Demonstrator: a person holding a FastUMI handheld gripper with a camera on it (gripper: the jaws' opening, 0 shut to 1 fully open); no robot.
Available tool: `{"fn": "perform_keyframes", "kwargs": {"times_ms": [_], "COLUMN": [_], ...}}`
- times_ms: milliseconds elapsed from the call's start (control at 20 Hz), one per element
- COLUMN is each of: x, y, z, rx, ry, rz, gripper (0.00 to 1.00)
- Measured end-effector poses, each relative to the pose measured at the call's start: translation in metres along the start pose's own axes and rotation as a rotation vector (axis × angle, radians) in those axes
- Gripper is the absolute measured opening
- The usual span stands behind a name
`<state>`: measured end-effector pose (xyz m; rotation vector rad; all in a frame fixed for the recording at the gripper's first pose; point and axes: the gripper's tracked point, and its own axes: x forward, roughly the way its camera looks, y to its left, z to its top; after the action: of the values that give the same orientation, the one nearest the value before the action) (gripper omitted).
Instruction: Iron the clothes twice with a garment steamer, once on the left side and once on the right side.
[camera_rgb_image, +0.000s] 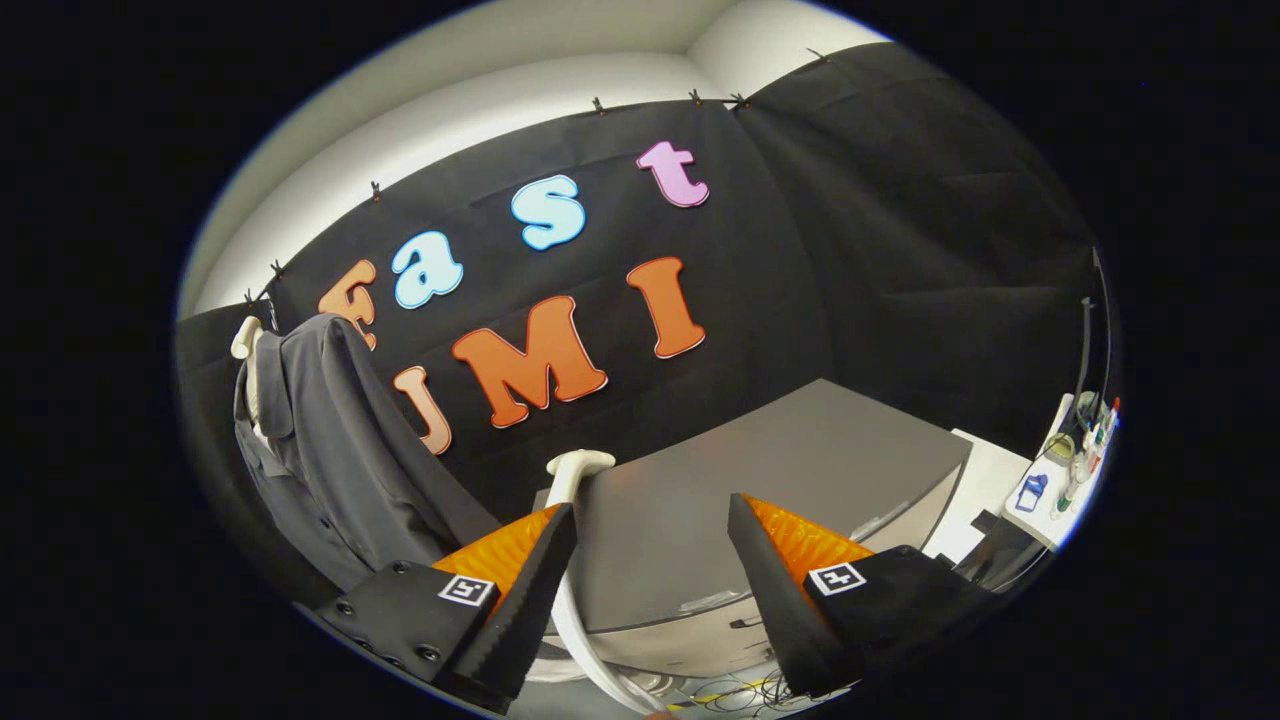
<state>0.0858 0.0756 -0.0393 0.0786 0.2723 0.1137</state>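
Note:
A dark grey shirt (330, 440) hangs on a white hanger (246, 350) off to the left, beyond the left finger. A white garment steamer (575, 475) stands just ahead of the left finger, its head at the near edge of the grey table (780, 470). Its white hose (590, 650) curves down past the inner side of that finger. My gripper (652, 520) is open, with the fingers wide apart and only the tabletop between them. Neither finger touches the steamer.
A white side surface (1050, 480) to the right of the table carries small bottles and a blue item. Loose cables (740, 690) lie on the floor below the table front. Black cloth walls close off the back and the right.

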Motion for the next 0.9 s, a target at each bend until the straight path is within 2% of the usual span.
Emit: {"fn": "perform_keyframes", "kwargs": {"times_ms": [400, 900], "x": [0.062, 0.170], "y": [0.064, 0.105], "z": [-0.009, -0.057], "rx": [-0.124, -0.301], "ry": [0.141, 0.366], "rz": [0.092, 0.103], "gripper": [0.98, 0.99]}}
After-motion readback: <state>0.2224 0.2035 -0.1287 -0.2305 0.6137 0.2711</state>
